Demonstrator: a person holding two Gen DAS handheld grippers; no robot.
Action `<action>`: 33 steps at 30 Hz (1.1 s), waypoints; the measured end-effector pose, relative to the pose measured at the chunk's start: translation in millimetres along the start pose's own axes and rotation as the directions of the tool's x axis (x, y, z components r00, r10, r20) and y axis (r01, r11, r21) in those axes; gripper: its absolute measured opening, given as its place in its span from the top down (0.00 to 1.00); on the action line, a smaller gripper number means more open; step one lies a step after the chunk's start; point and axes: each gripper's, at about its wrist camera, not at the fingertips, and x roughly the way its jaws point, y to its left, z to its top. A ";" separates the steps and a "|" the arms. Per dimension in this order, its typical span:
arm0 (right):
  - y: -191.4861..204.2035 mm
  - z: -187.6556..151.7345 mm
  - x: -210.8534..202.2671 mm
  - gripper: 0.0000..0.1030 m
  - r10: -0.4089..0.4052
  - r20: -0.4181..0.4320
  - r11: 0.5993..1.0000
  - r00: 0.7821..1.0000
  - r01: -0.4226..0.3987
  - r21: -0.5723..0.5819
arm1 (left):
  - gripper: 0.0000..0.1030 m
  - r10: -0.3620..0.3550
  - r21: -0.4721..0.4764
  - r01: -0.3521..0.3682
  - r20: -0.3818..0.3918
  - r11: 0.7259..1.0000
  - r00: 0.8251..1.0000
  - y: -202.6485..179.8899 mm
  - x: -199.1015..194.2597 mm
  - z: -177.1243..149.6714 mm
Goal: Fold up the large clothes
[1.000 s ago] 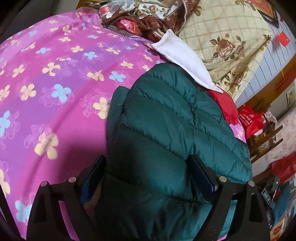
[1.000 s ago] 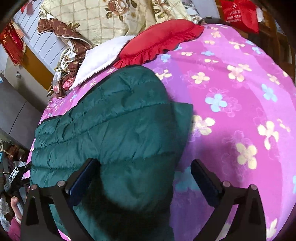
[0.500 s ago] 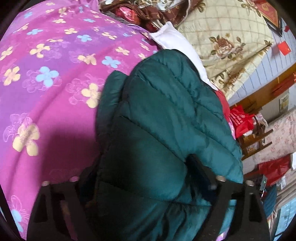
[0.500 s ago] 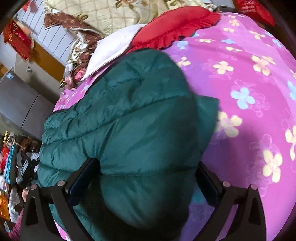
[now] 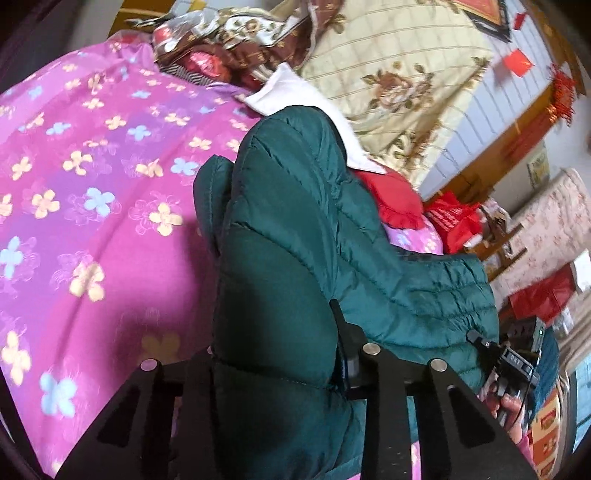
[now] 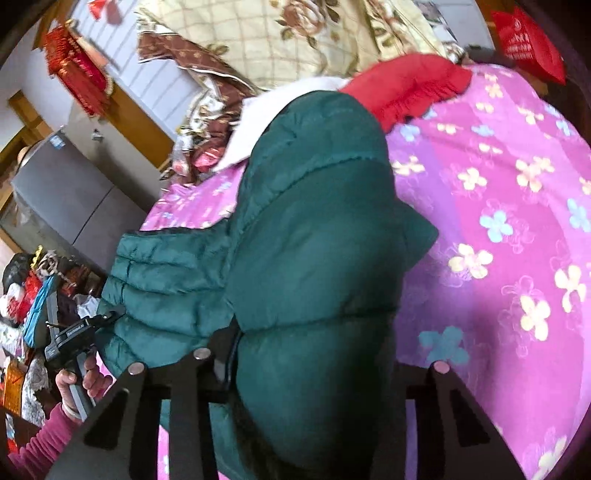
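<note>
Bed (image 5: 85, 229) spread with pink flowered sheet; green quilted jacket (image 5: 295, 236) lying on it, red pillow (image 6: 410, 85) and white pillow (image 5: 295, 96) just beyond jacket.

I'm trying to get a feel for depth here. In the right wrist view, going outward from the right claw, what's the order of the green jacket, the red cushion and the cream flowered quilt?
1. green puffer jacket: bunched between the closing right claw fingers, low centre.
2. red cushion: beyond the jacket's far end, upper right.
3. cream flowered quilt: farthest, along the top.
</note>
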 end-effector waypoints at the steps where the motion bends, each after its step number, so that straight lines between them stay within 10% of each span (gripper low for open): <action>1: 3.9 -1.5 -4.8 0.59 0.005 0.002 1.000 1.000 -0.005 -0.004 | 0.86 -0.009 0.011 0.009 -0.001 1.000 1.000 -4.0 -9.2 -3.5; 13: 30.5 -81.5 -88.0 0.59 0.085 -0.021 0.996 0.996 -0.085 0.013 | 0.86 0.005 0.100 0.000 -0.057 0.995 0.998 -14.5 -86.5 -77.2; 21: -9.4 -130.4 -58.9 0.25 -0.131 -0.131 0.986 0.983 0.143 0.084 | 0.54 0.222 0.059 -0.216 -0.101 0.975 0.970 10.1 -52.4 -107.4; 33: 48.7 -142.2 -124.4 0.22 -0.383 0.025 0.923 0.923 0.384 -0.035 | 0.54 0.431 0.175 -0.452 0.146 0.874 0.890 -47.8 -112.8 -128.3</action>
